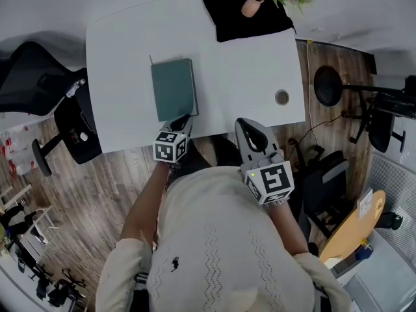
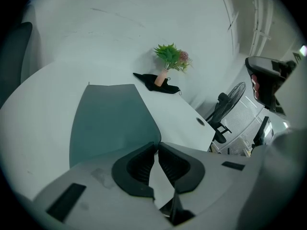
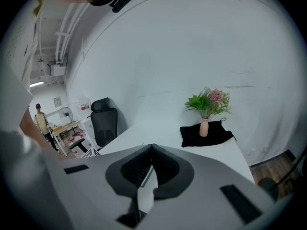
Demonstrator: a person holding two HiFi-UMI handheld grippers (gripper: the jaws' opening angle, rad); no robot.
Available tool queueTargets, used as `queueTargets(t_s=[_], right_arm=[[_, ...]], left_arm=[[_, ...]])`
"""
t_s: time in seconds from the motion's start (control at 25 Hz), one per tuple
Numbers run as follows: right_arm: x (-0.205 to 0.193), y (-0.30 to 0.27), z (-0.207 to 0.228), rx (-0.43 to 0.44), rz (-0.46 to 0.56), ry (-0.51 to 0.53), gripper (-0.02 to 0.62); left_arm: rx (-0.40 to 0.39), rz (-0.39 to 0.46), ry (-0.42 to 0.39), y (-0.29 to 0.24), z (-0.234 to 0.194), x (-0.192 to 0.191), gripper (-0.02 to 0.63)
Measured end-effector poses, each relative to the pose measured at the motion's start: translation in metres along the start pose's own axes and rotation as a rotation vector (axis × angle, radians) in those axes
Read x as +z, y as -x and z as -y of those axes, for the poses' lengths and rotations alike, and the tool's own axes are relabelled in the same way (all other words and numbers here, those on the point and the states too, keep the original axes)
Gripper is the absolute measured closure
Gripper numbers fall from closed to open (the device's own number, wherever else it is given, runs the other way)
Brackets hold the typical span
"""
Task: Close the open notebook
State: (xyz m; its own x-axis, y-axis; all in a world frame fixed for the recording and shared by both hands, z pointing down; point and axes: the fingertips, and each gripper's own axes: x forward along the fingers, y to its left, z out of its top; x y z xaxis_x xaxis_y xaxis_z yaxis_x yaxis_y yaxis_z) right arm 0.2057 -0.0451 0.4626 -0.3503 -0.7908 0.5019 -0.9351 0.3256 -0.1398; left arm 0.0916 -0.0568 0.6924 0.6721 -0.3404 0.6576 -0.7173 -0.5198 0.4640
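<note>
The notebook point(image 1: 174, 88) lies closed on the desk point(image 1: 247, 70), so the task looks done; the left gripper point(image 1: 183, 120) sits at the notebook's near edge, fingers a sliver apart on nothing, and the right gripper point(image 1: 244, 123), beside the notebook, has its fingers together, empty.

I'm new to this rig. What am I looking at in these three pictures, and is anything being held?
A person wears a head camera; that view looks steeply down. Each hand holds a gripper carrying its own camera, which gives the other two views. On the white table lie a closed green notebook and a black cloth with a vase of flowers. The left gripper sits at the notebook's near corner, jaws a crack apart, gripping nothing. The right gripper is shut and empty, near the table's edge.
</note>
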Motion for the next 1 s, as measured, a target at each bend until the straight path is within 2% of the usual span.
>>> queueTargets(t_s=[0.84, 1.0], right_arm=[[-0.007, -0.002, 0.009, 0.010, -0.023, -0.001, 0.594], [-0.008, -0.005, 0.010, 0.012, -0.031, -0.004, 0.594]], left_arm=[[0.042, -0.086, -0.004, -0.014, -0.002, -0.011, 0.565], [0.061, -0.121, -0.032, -0.016, -0.002, -0.011, 0.565]])
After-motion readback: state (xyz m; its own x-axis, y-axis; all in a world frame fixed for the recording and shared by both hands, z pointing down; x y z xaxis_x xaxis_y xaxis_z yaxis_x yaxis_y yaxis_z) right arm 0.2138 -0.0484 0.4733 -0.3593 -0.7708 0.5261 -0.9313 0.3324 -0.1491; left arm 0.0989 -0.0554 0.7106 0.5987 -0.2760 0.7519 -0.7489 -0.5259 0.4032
